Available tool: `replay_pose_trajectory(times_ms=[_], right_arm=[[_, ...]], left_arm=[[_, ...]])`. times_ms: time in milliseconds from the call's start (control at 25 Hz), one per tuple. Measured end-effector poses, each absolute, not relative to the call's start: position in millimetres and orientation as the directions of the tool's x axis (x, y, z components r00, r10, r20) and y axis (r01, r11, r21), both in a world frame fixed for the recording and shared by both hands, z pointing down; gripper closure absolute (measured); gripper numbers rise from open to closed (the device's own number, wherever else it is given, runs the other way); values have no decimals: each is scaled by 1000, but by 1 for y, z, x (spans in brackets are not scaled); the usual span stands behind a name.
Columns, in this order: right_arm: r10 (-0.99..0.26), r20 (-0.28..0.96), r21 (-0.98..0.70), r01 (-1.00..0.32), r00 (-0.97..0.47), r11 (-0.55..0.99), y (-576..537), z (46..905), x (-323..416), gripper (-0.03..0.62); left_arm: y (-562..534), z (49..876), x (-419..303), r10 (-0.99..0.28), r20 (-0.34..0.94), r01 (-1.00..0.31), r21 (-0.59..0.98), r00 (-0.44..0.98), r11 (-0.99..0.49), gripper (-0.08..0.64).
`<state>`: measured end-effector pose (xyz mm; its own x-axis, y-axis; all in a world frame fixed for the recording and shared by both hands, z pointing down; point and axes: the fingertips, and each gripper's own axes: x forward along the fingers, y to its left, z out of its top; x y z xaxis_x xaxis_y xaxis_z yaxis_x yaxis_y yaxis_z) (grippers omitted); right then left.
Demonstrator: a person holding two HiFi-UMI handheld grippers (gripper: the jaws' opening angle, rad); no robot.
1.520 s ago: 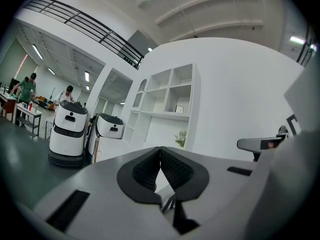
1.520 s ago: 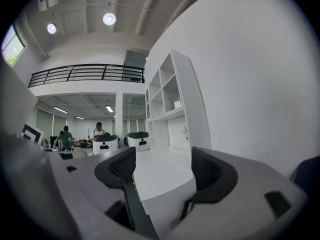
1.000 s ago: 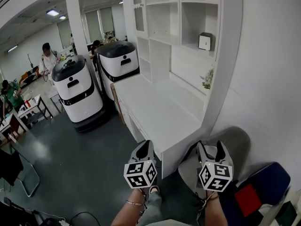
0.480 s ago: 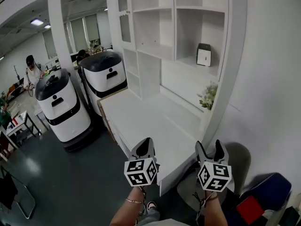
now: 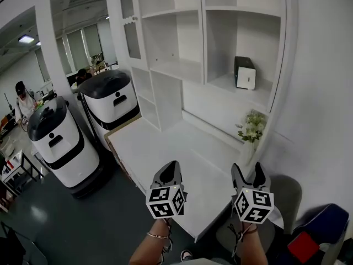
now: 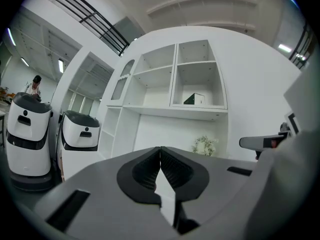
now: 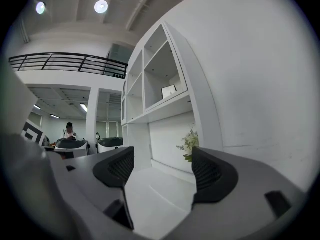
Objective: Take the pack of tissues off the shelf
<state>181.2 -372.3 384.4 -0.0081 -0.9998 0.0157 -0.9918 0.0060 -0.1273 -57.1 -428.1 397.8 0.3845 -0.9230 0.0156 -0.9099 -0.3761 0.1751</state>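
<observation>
The pack of tissues [image 5: 245, 73] is a small black-and-white box standing in the lower right cubby of the white shelf unit [image 5: 182, 70]. It also shows far off in the left gripper view [image 6: 195, 99] and the right gripper view [image 7: 169, 91]. My left gripper [image 5: 170, 170] hangs over the near edge of the desk, its jaws [image 6: 160, 164] shut together with nothing between them. My right gripper [image 5: 249, 173] is beside it at the desk's right corner, open and empty [image 7: 162, 171]. Both are well below and short of the pack.
A white desk [image 5: 182, 159] runs under the shelves, with a small pot of white flowers [image 5: 252, 127] at its back right. Two white-and-black robots [image 5: 55, 142] [image 5: 113, 101] stand left of the desk. A person [image 5: 23, 95] is far left. A red-and-blue thing [image 5: 309, 242] lies bottom right.
The head view has moved closer to the shelf unit, which now looms larger. Both grippers have come forward over the desk's near edge. The jaws look unchanged.
</observation>
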Motion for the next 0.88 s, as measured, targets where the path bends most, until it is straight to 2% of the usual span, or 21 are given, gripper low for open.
replay_pose_trajectory(times_ms=[880], right_arm=[[-998,54,-75,-997,-31,27,-442,384,187,229]], left_arm=[[-507,413,-30,-912,43,-896,213,408,-390,543]])
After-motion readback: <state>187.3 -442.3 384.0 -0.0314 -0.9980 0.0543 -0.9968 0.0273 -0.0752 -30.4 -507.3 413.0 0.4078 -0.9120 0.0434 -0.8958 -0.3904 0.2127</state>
